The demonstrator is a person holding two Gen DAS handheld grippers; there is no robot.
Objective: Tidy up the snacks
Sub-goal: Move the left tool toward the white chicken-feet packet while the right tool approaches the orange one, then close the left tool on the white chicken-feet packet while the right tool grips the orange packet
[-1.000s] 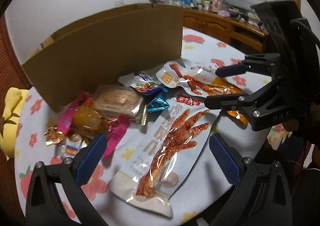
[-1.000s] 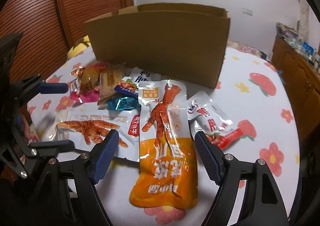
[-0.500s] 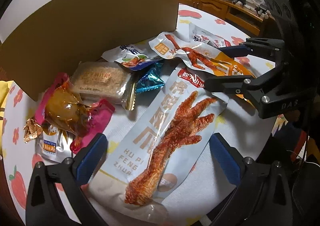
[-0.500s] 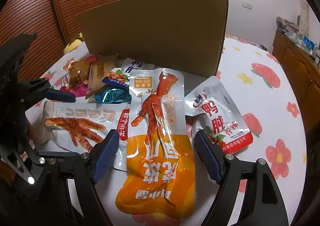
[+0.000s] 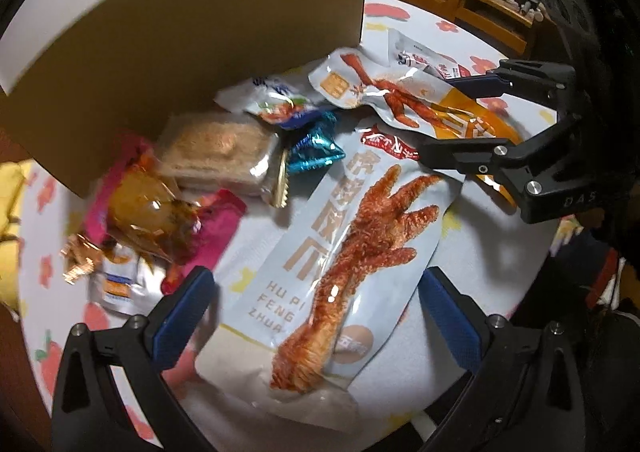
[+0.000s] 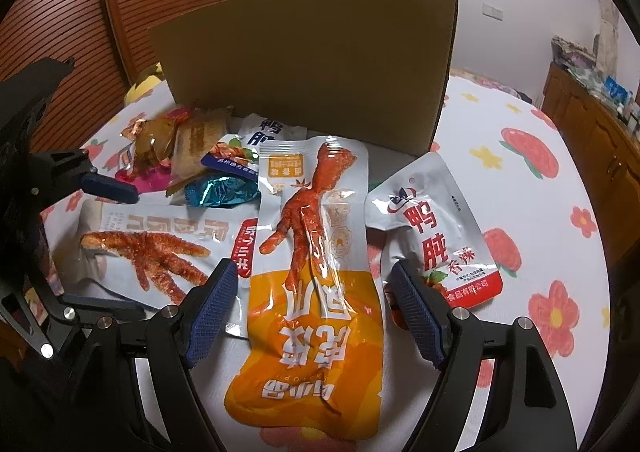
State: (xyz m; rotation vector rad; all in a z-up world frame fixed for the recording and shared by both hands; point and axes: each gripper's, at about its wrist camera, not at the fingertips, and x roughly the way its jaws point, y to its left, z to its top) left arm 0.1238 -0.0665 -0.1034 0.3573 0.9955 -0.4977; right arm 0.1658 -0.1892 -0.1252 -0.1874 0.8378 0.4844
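— Orange chicken-foot pack (image 6: 316, 272): where was it?
— Lay betw. right gripper (image 6: 314, 312) jaws, spread wide, pads not touching.
— Left gripper (image 5: 316, 316)?
— Jaws also apart, straddling pale-blue chicken-foot pack (image 5: 340, 252); cardboard box (image 5: 192, 36) beyond.

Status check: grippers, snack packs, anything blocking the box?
Left gripper open over pale-blue chicken-foot pack. Right gripper open over orange chicken-foot pack. Nothing gripped. Cardboard box behind snack pile, near wall facing grippers.
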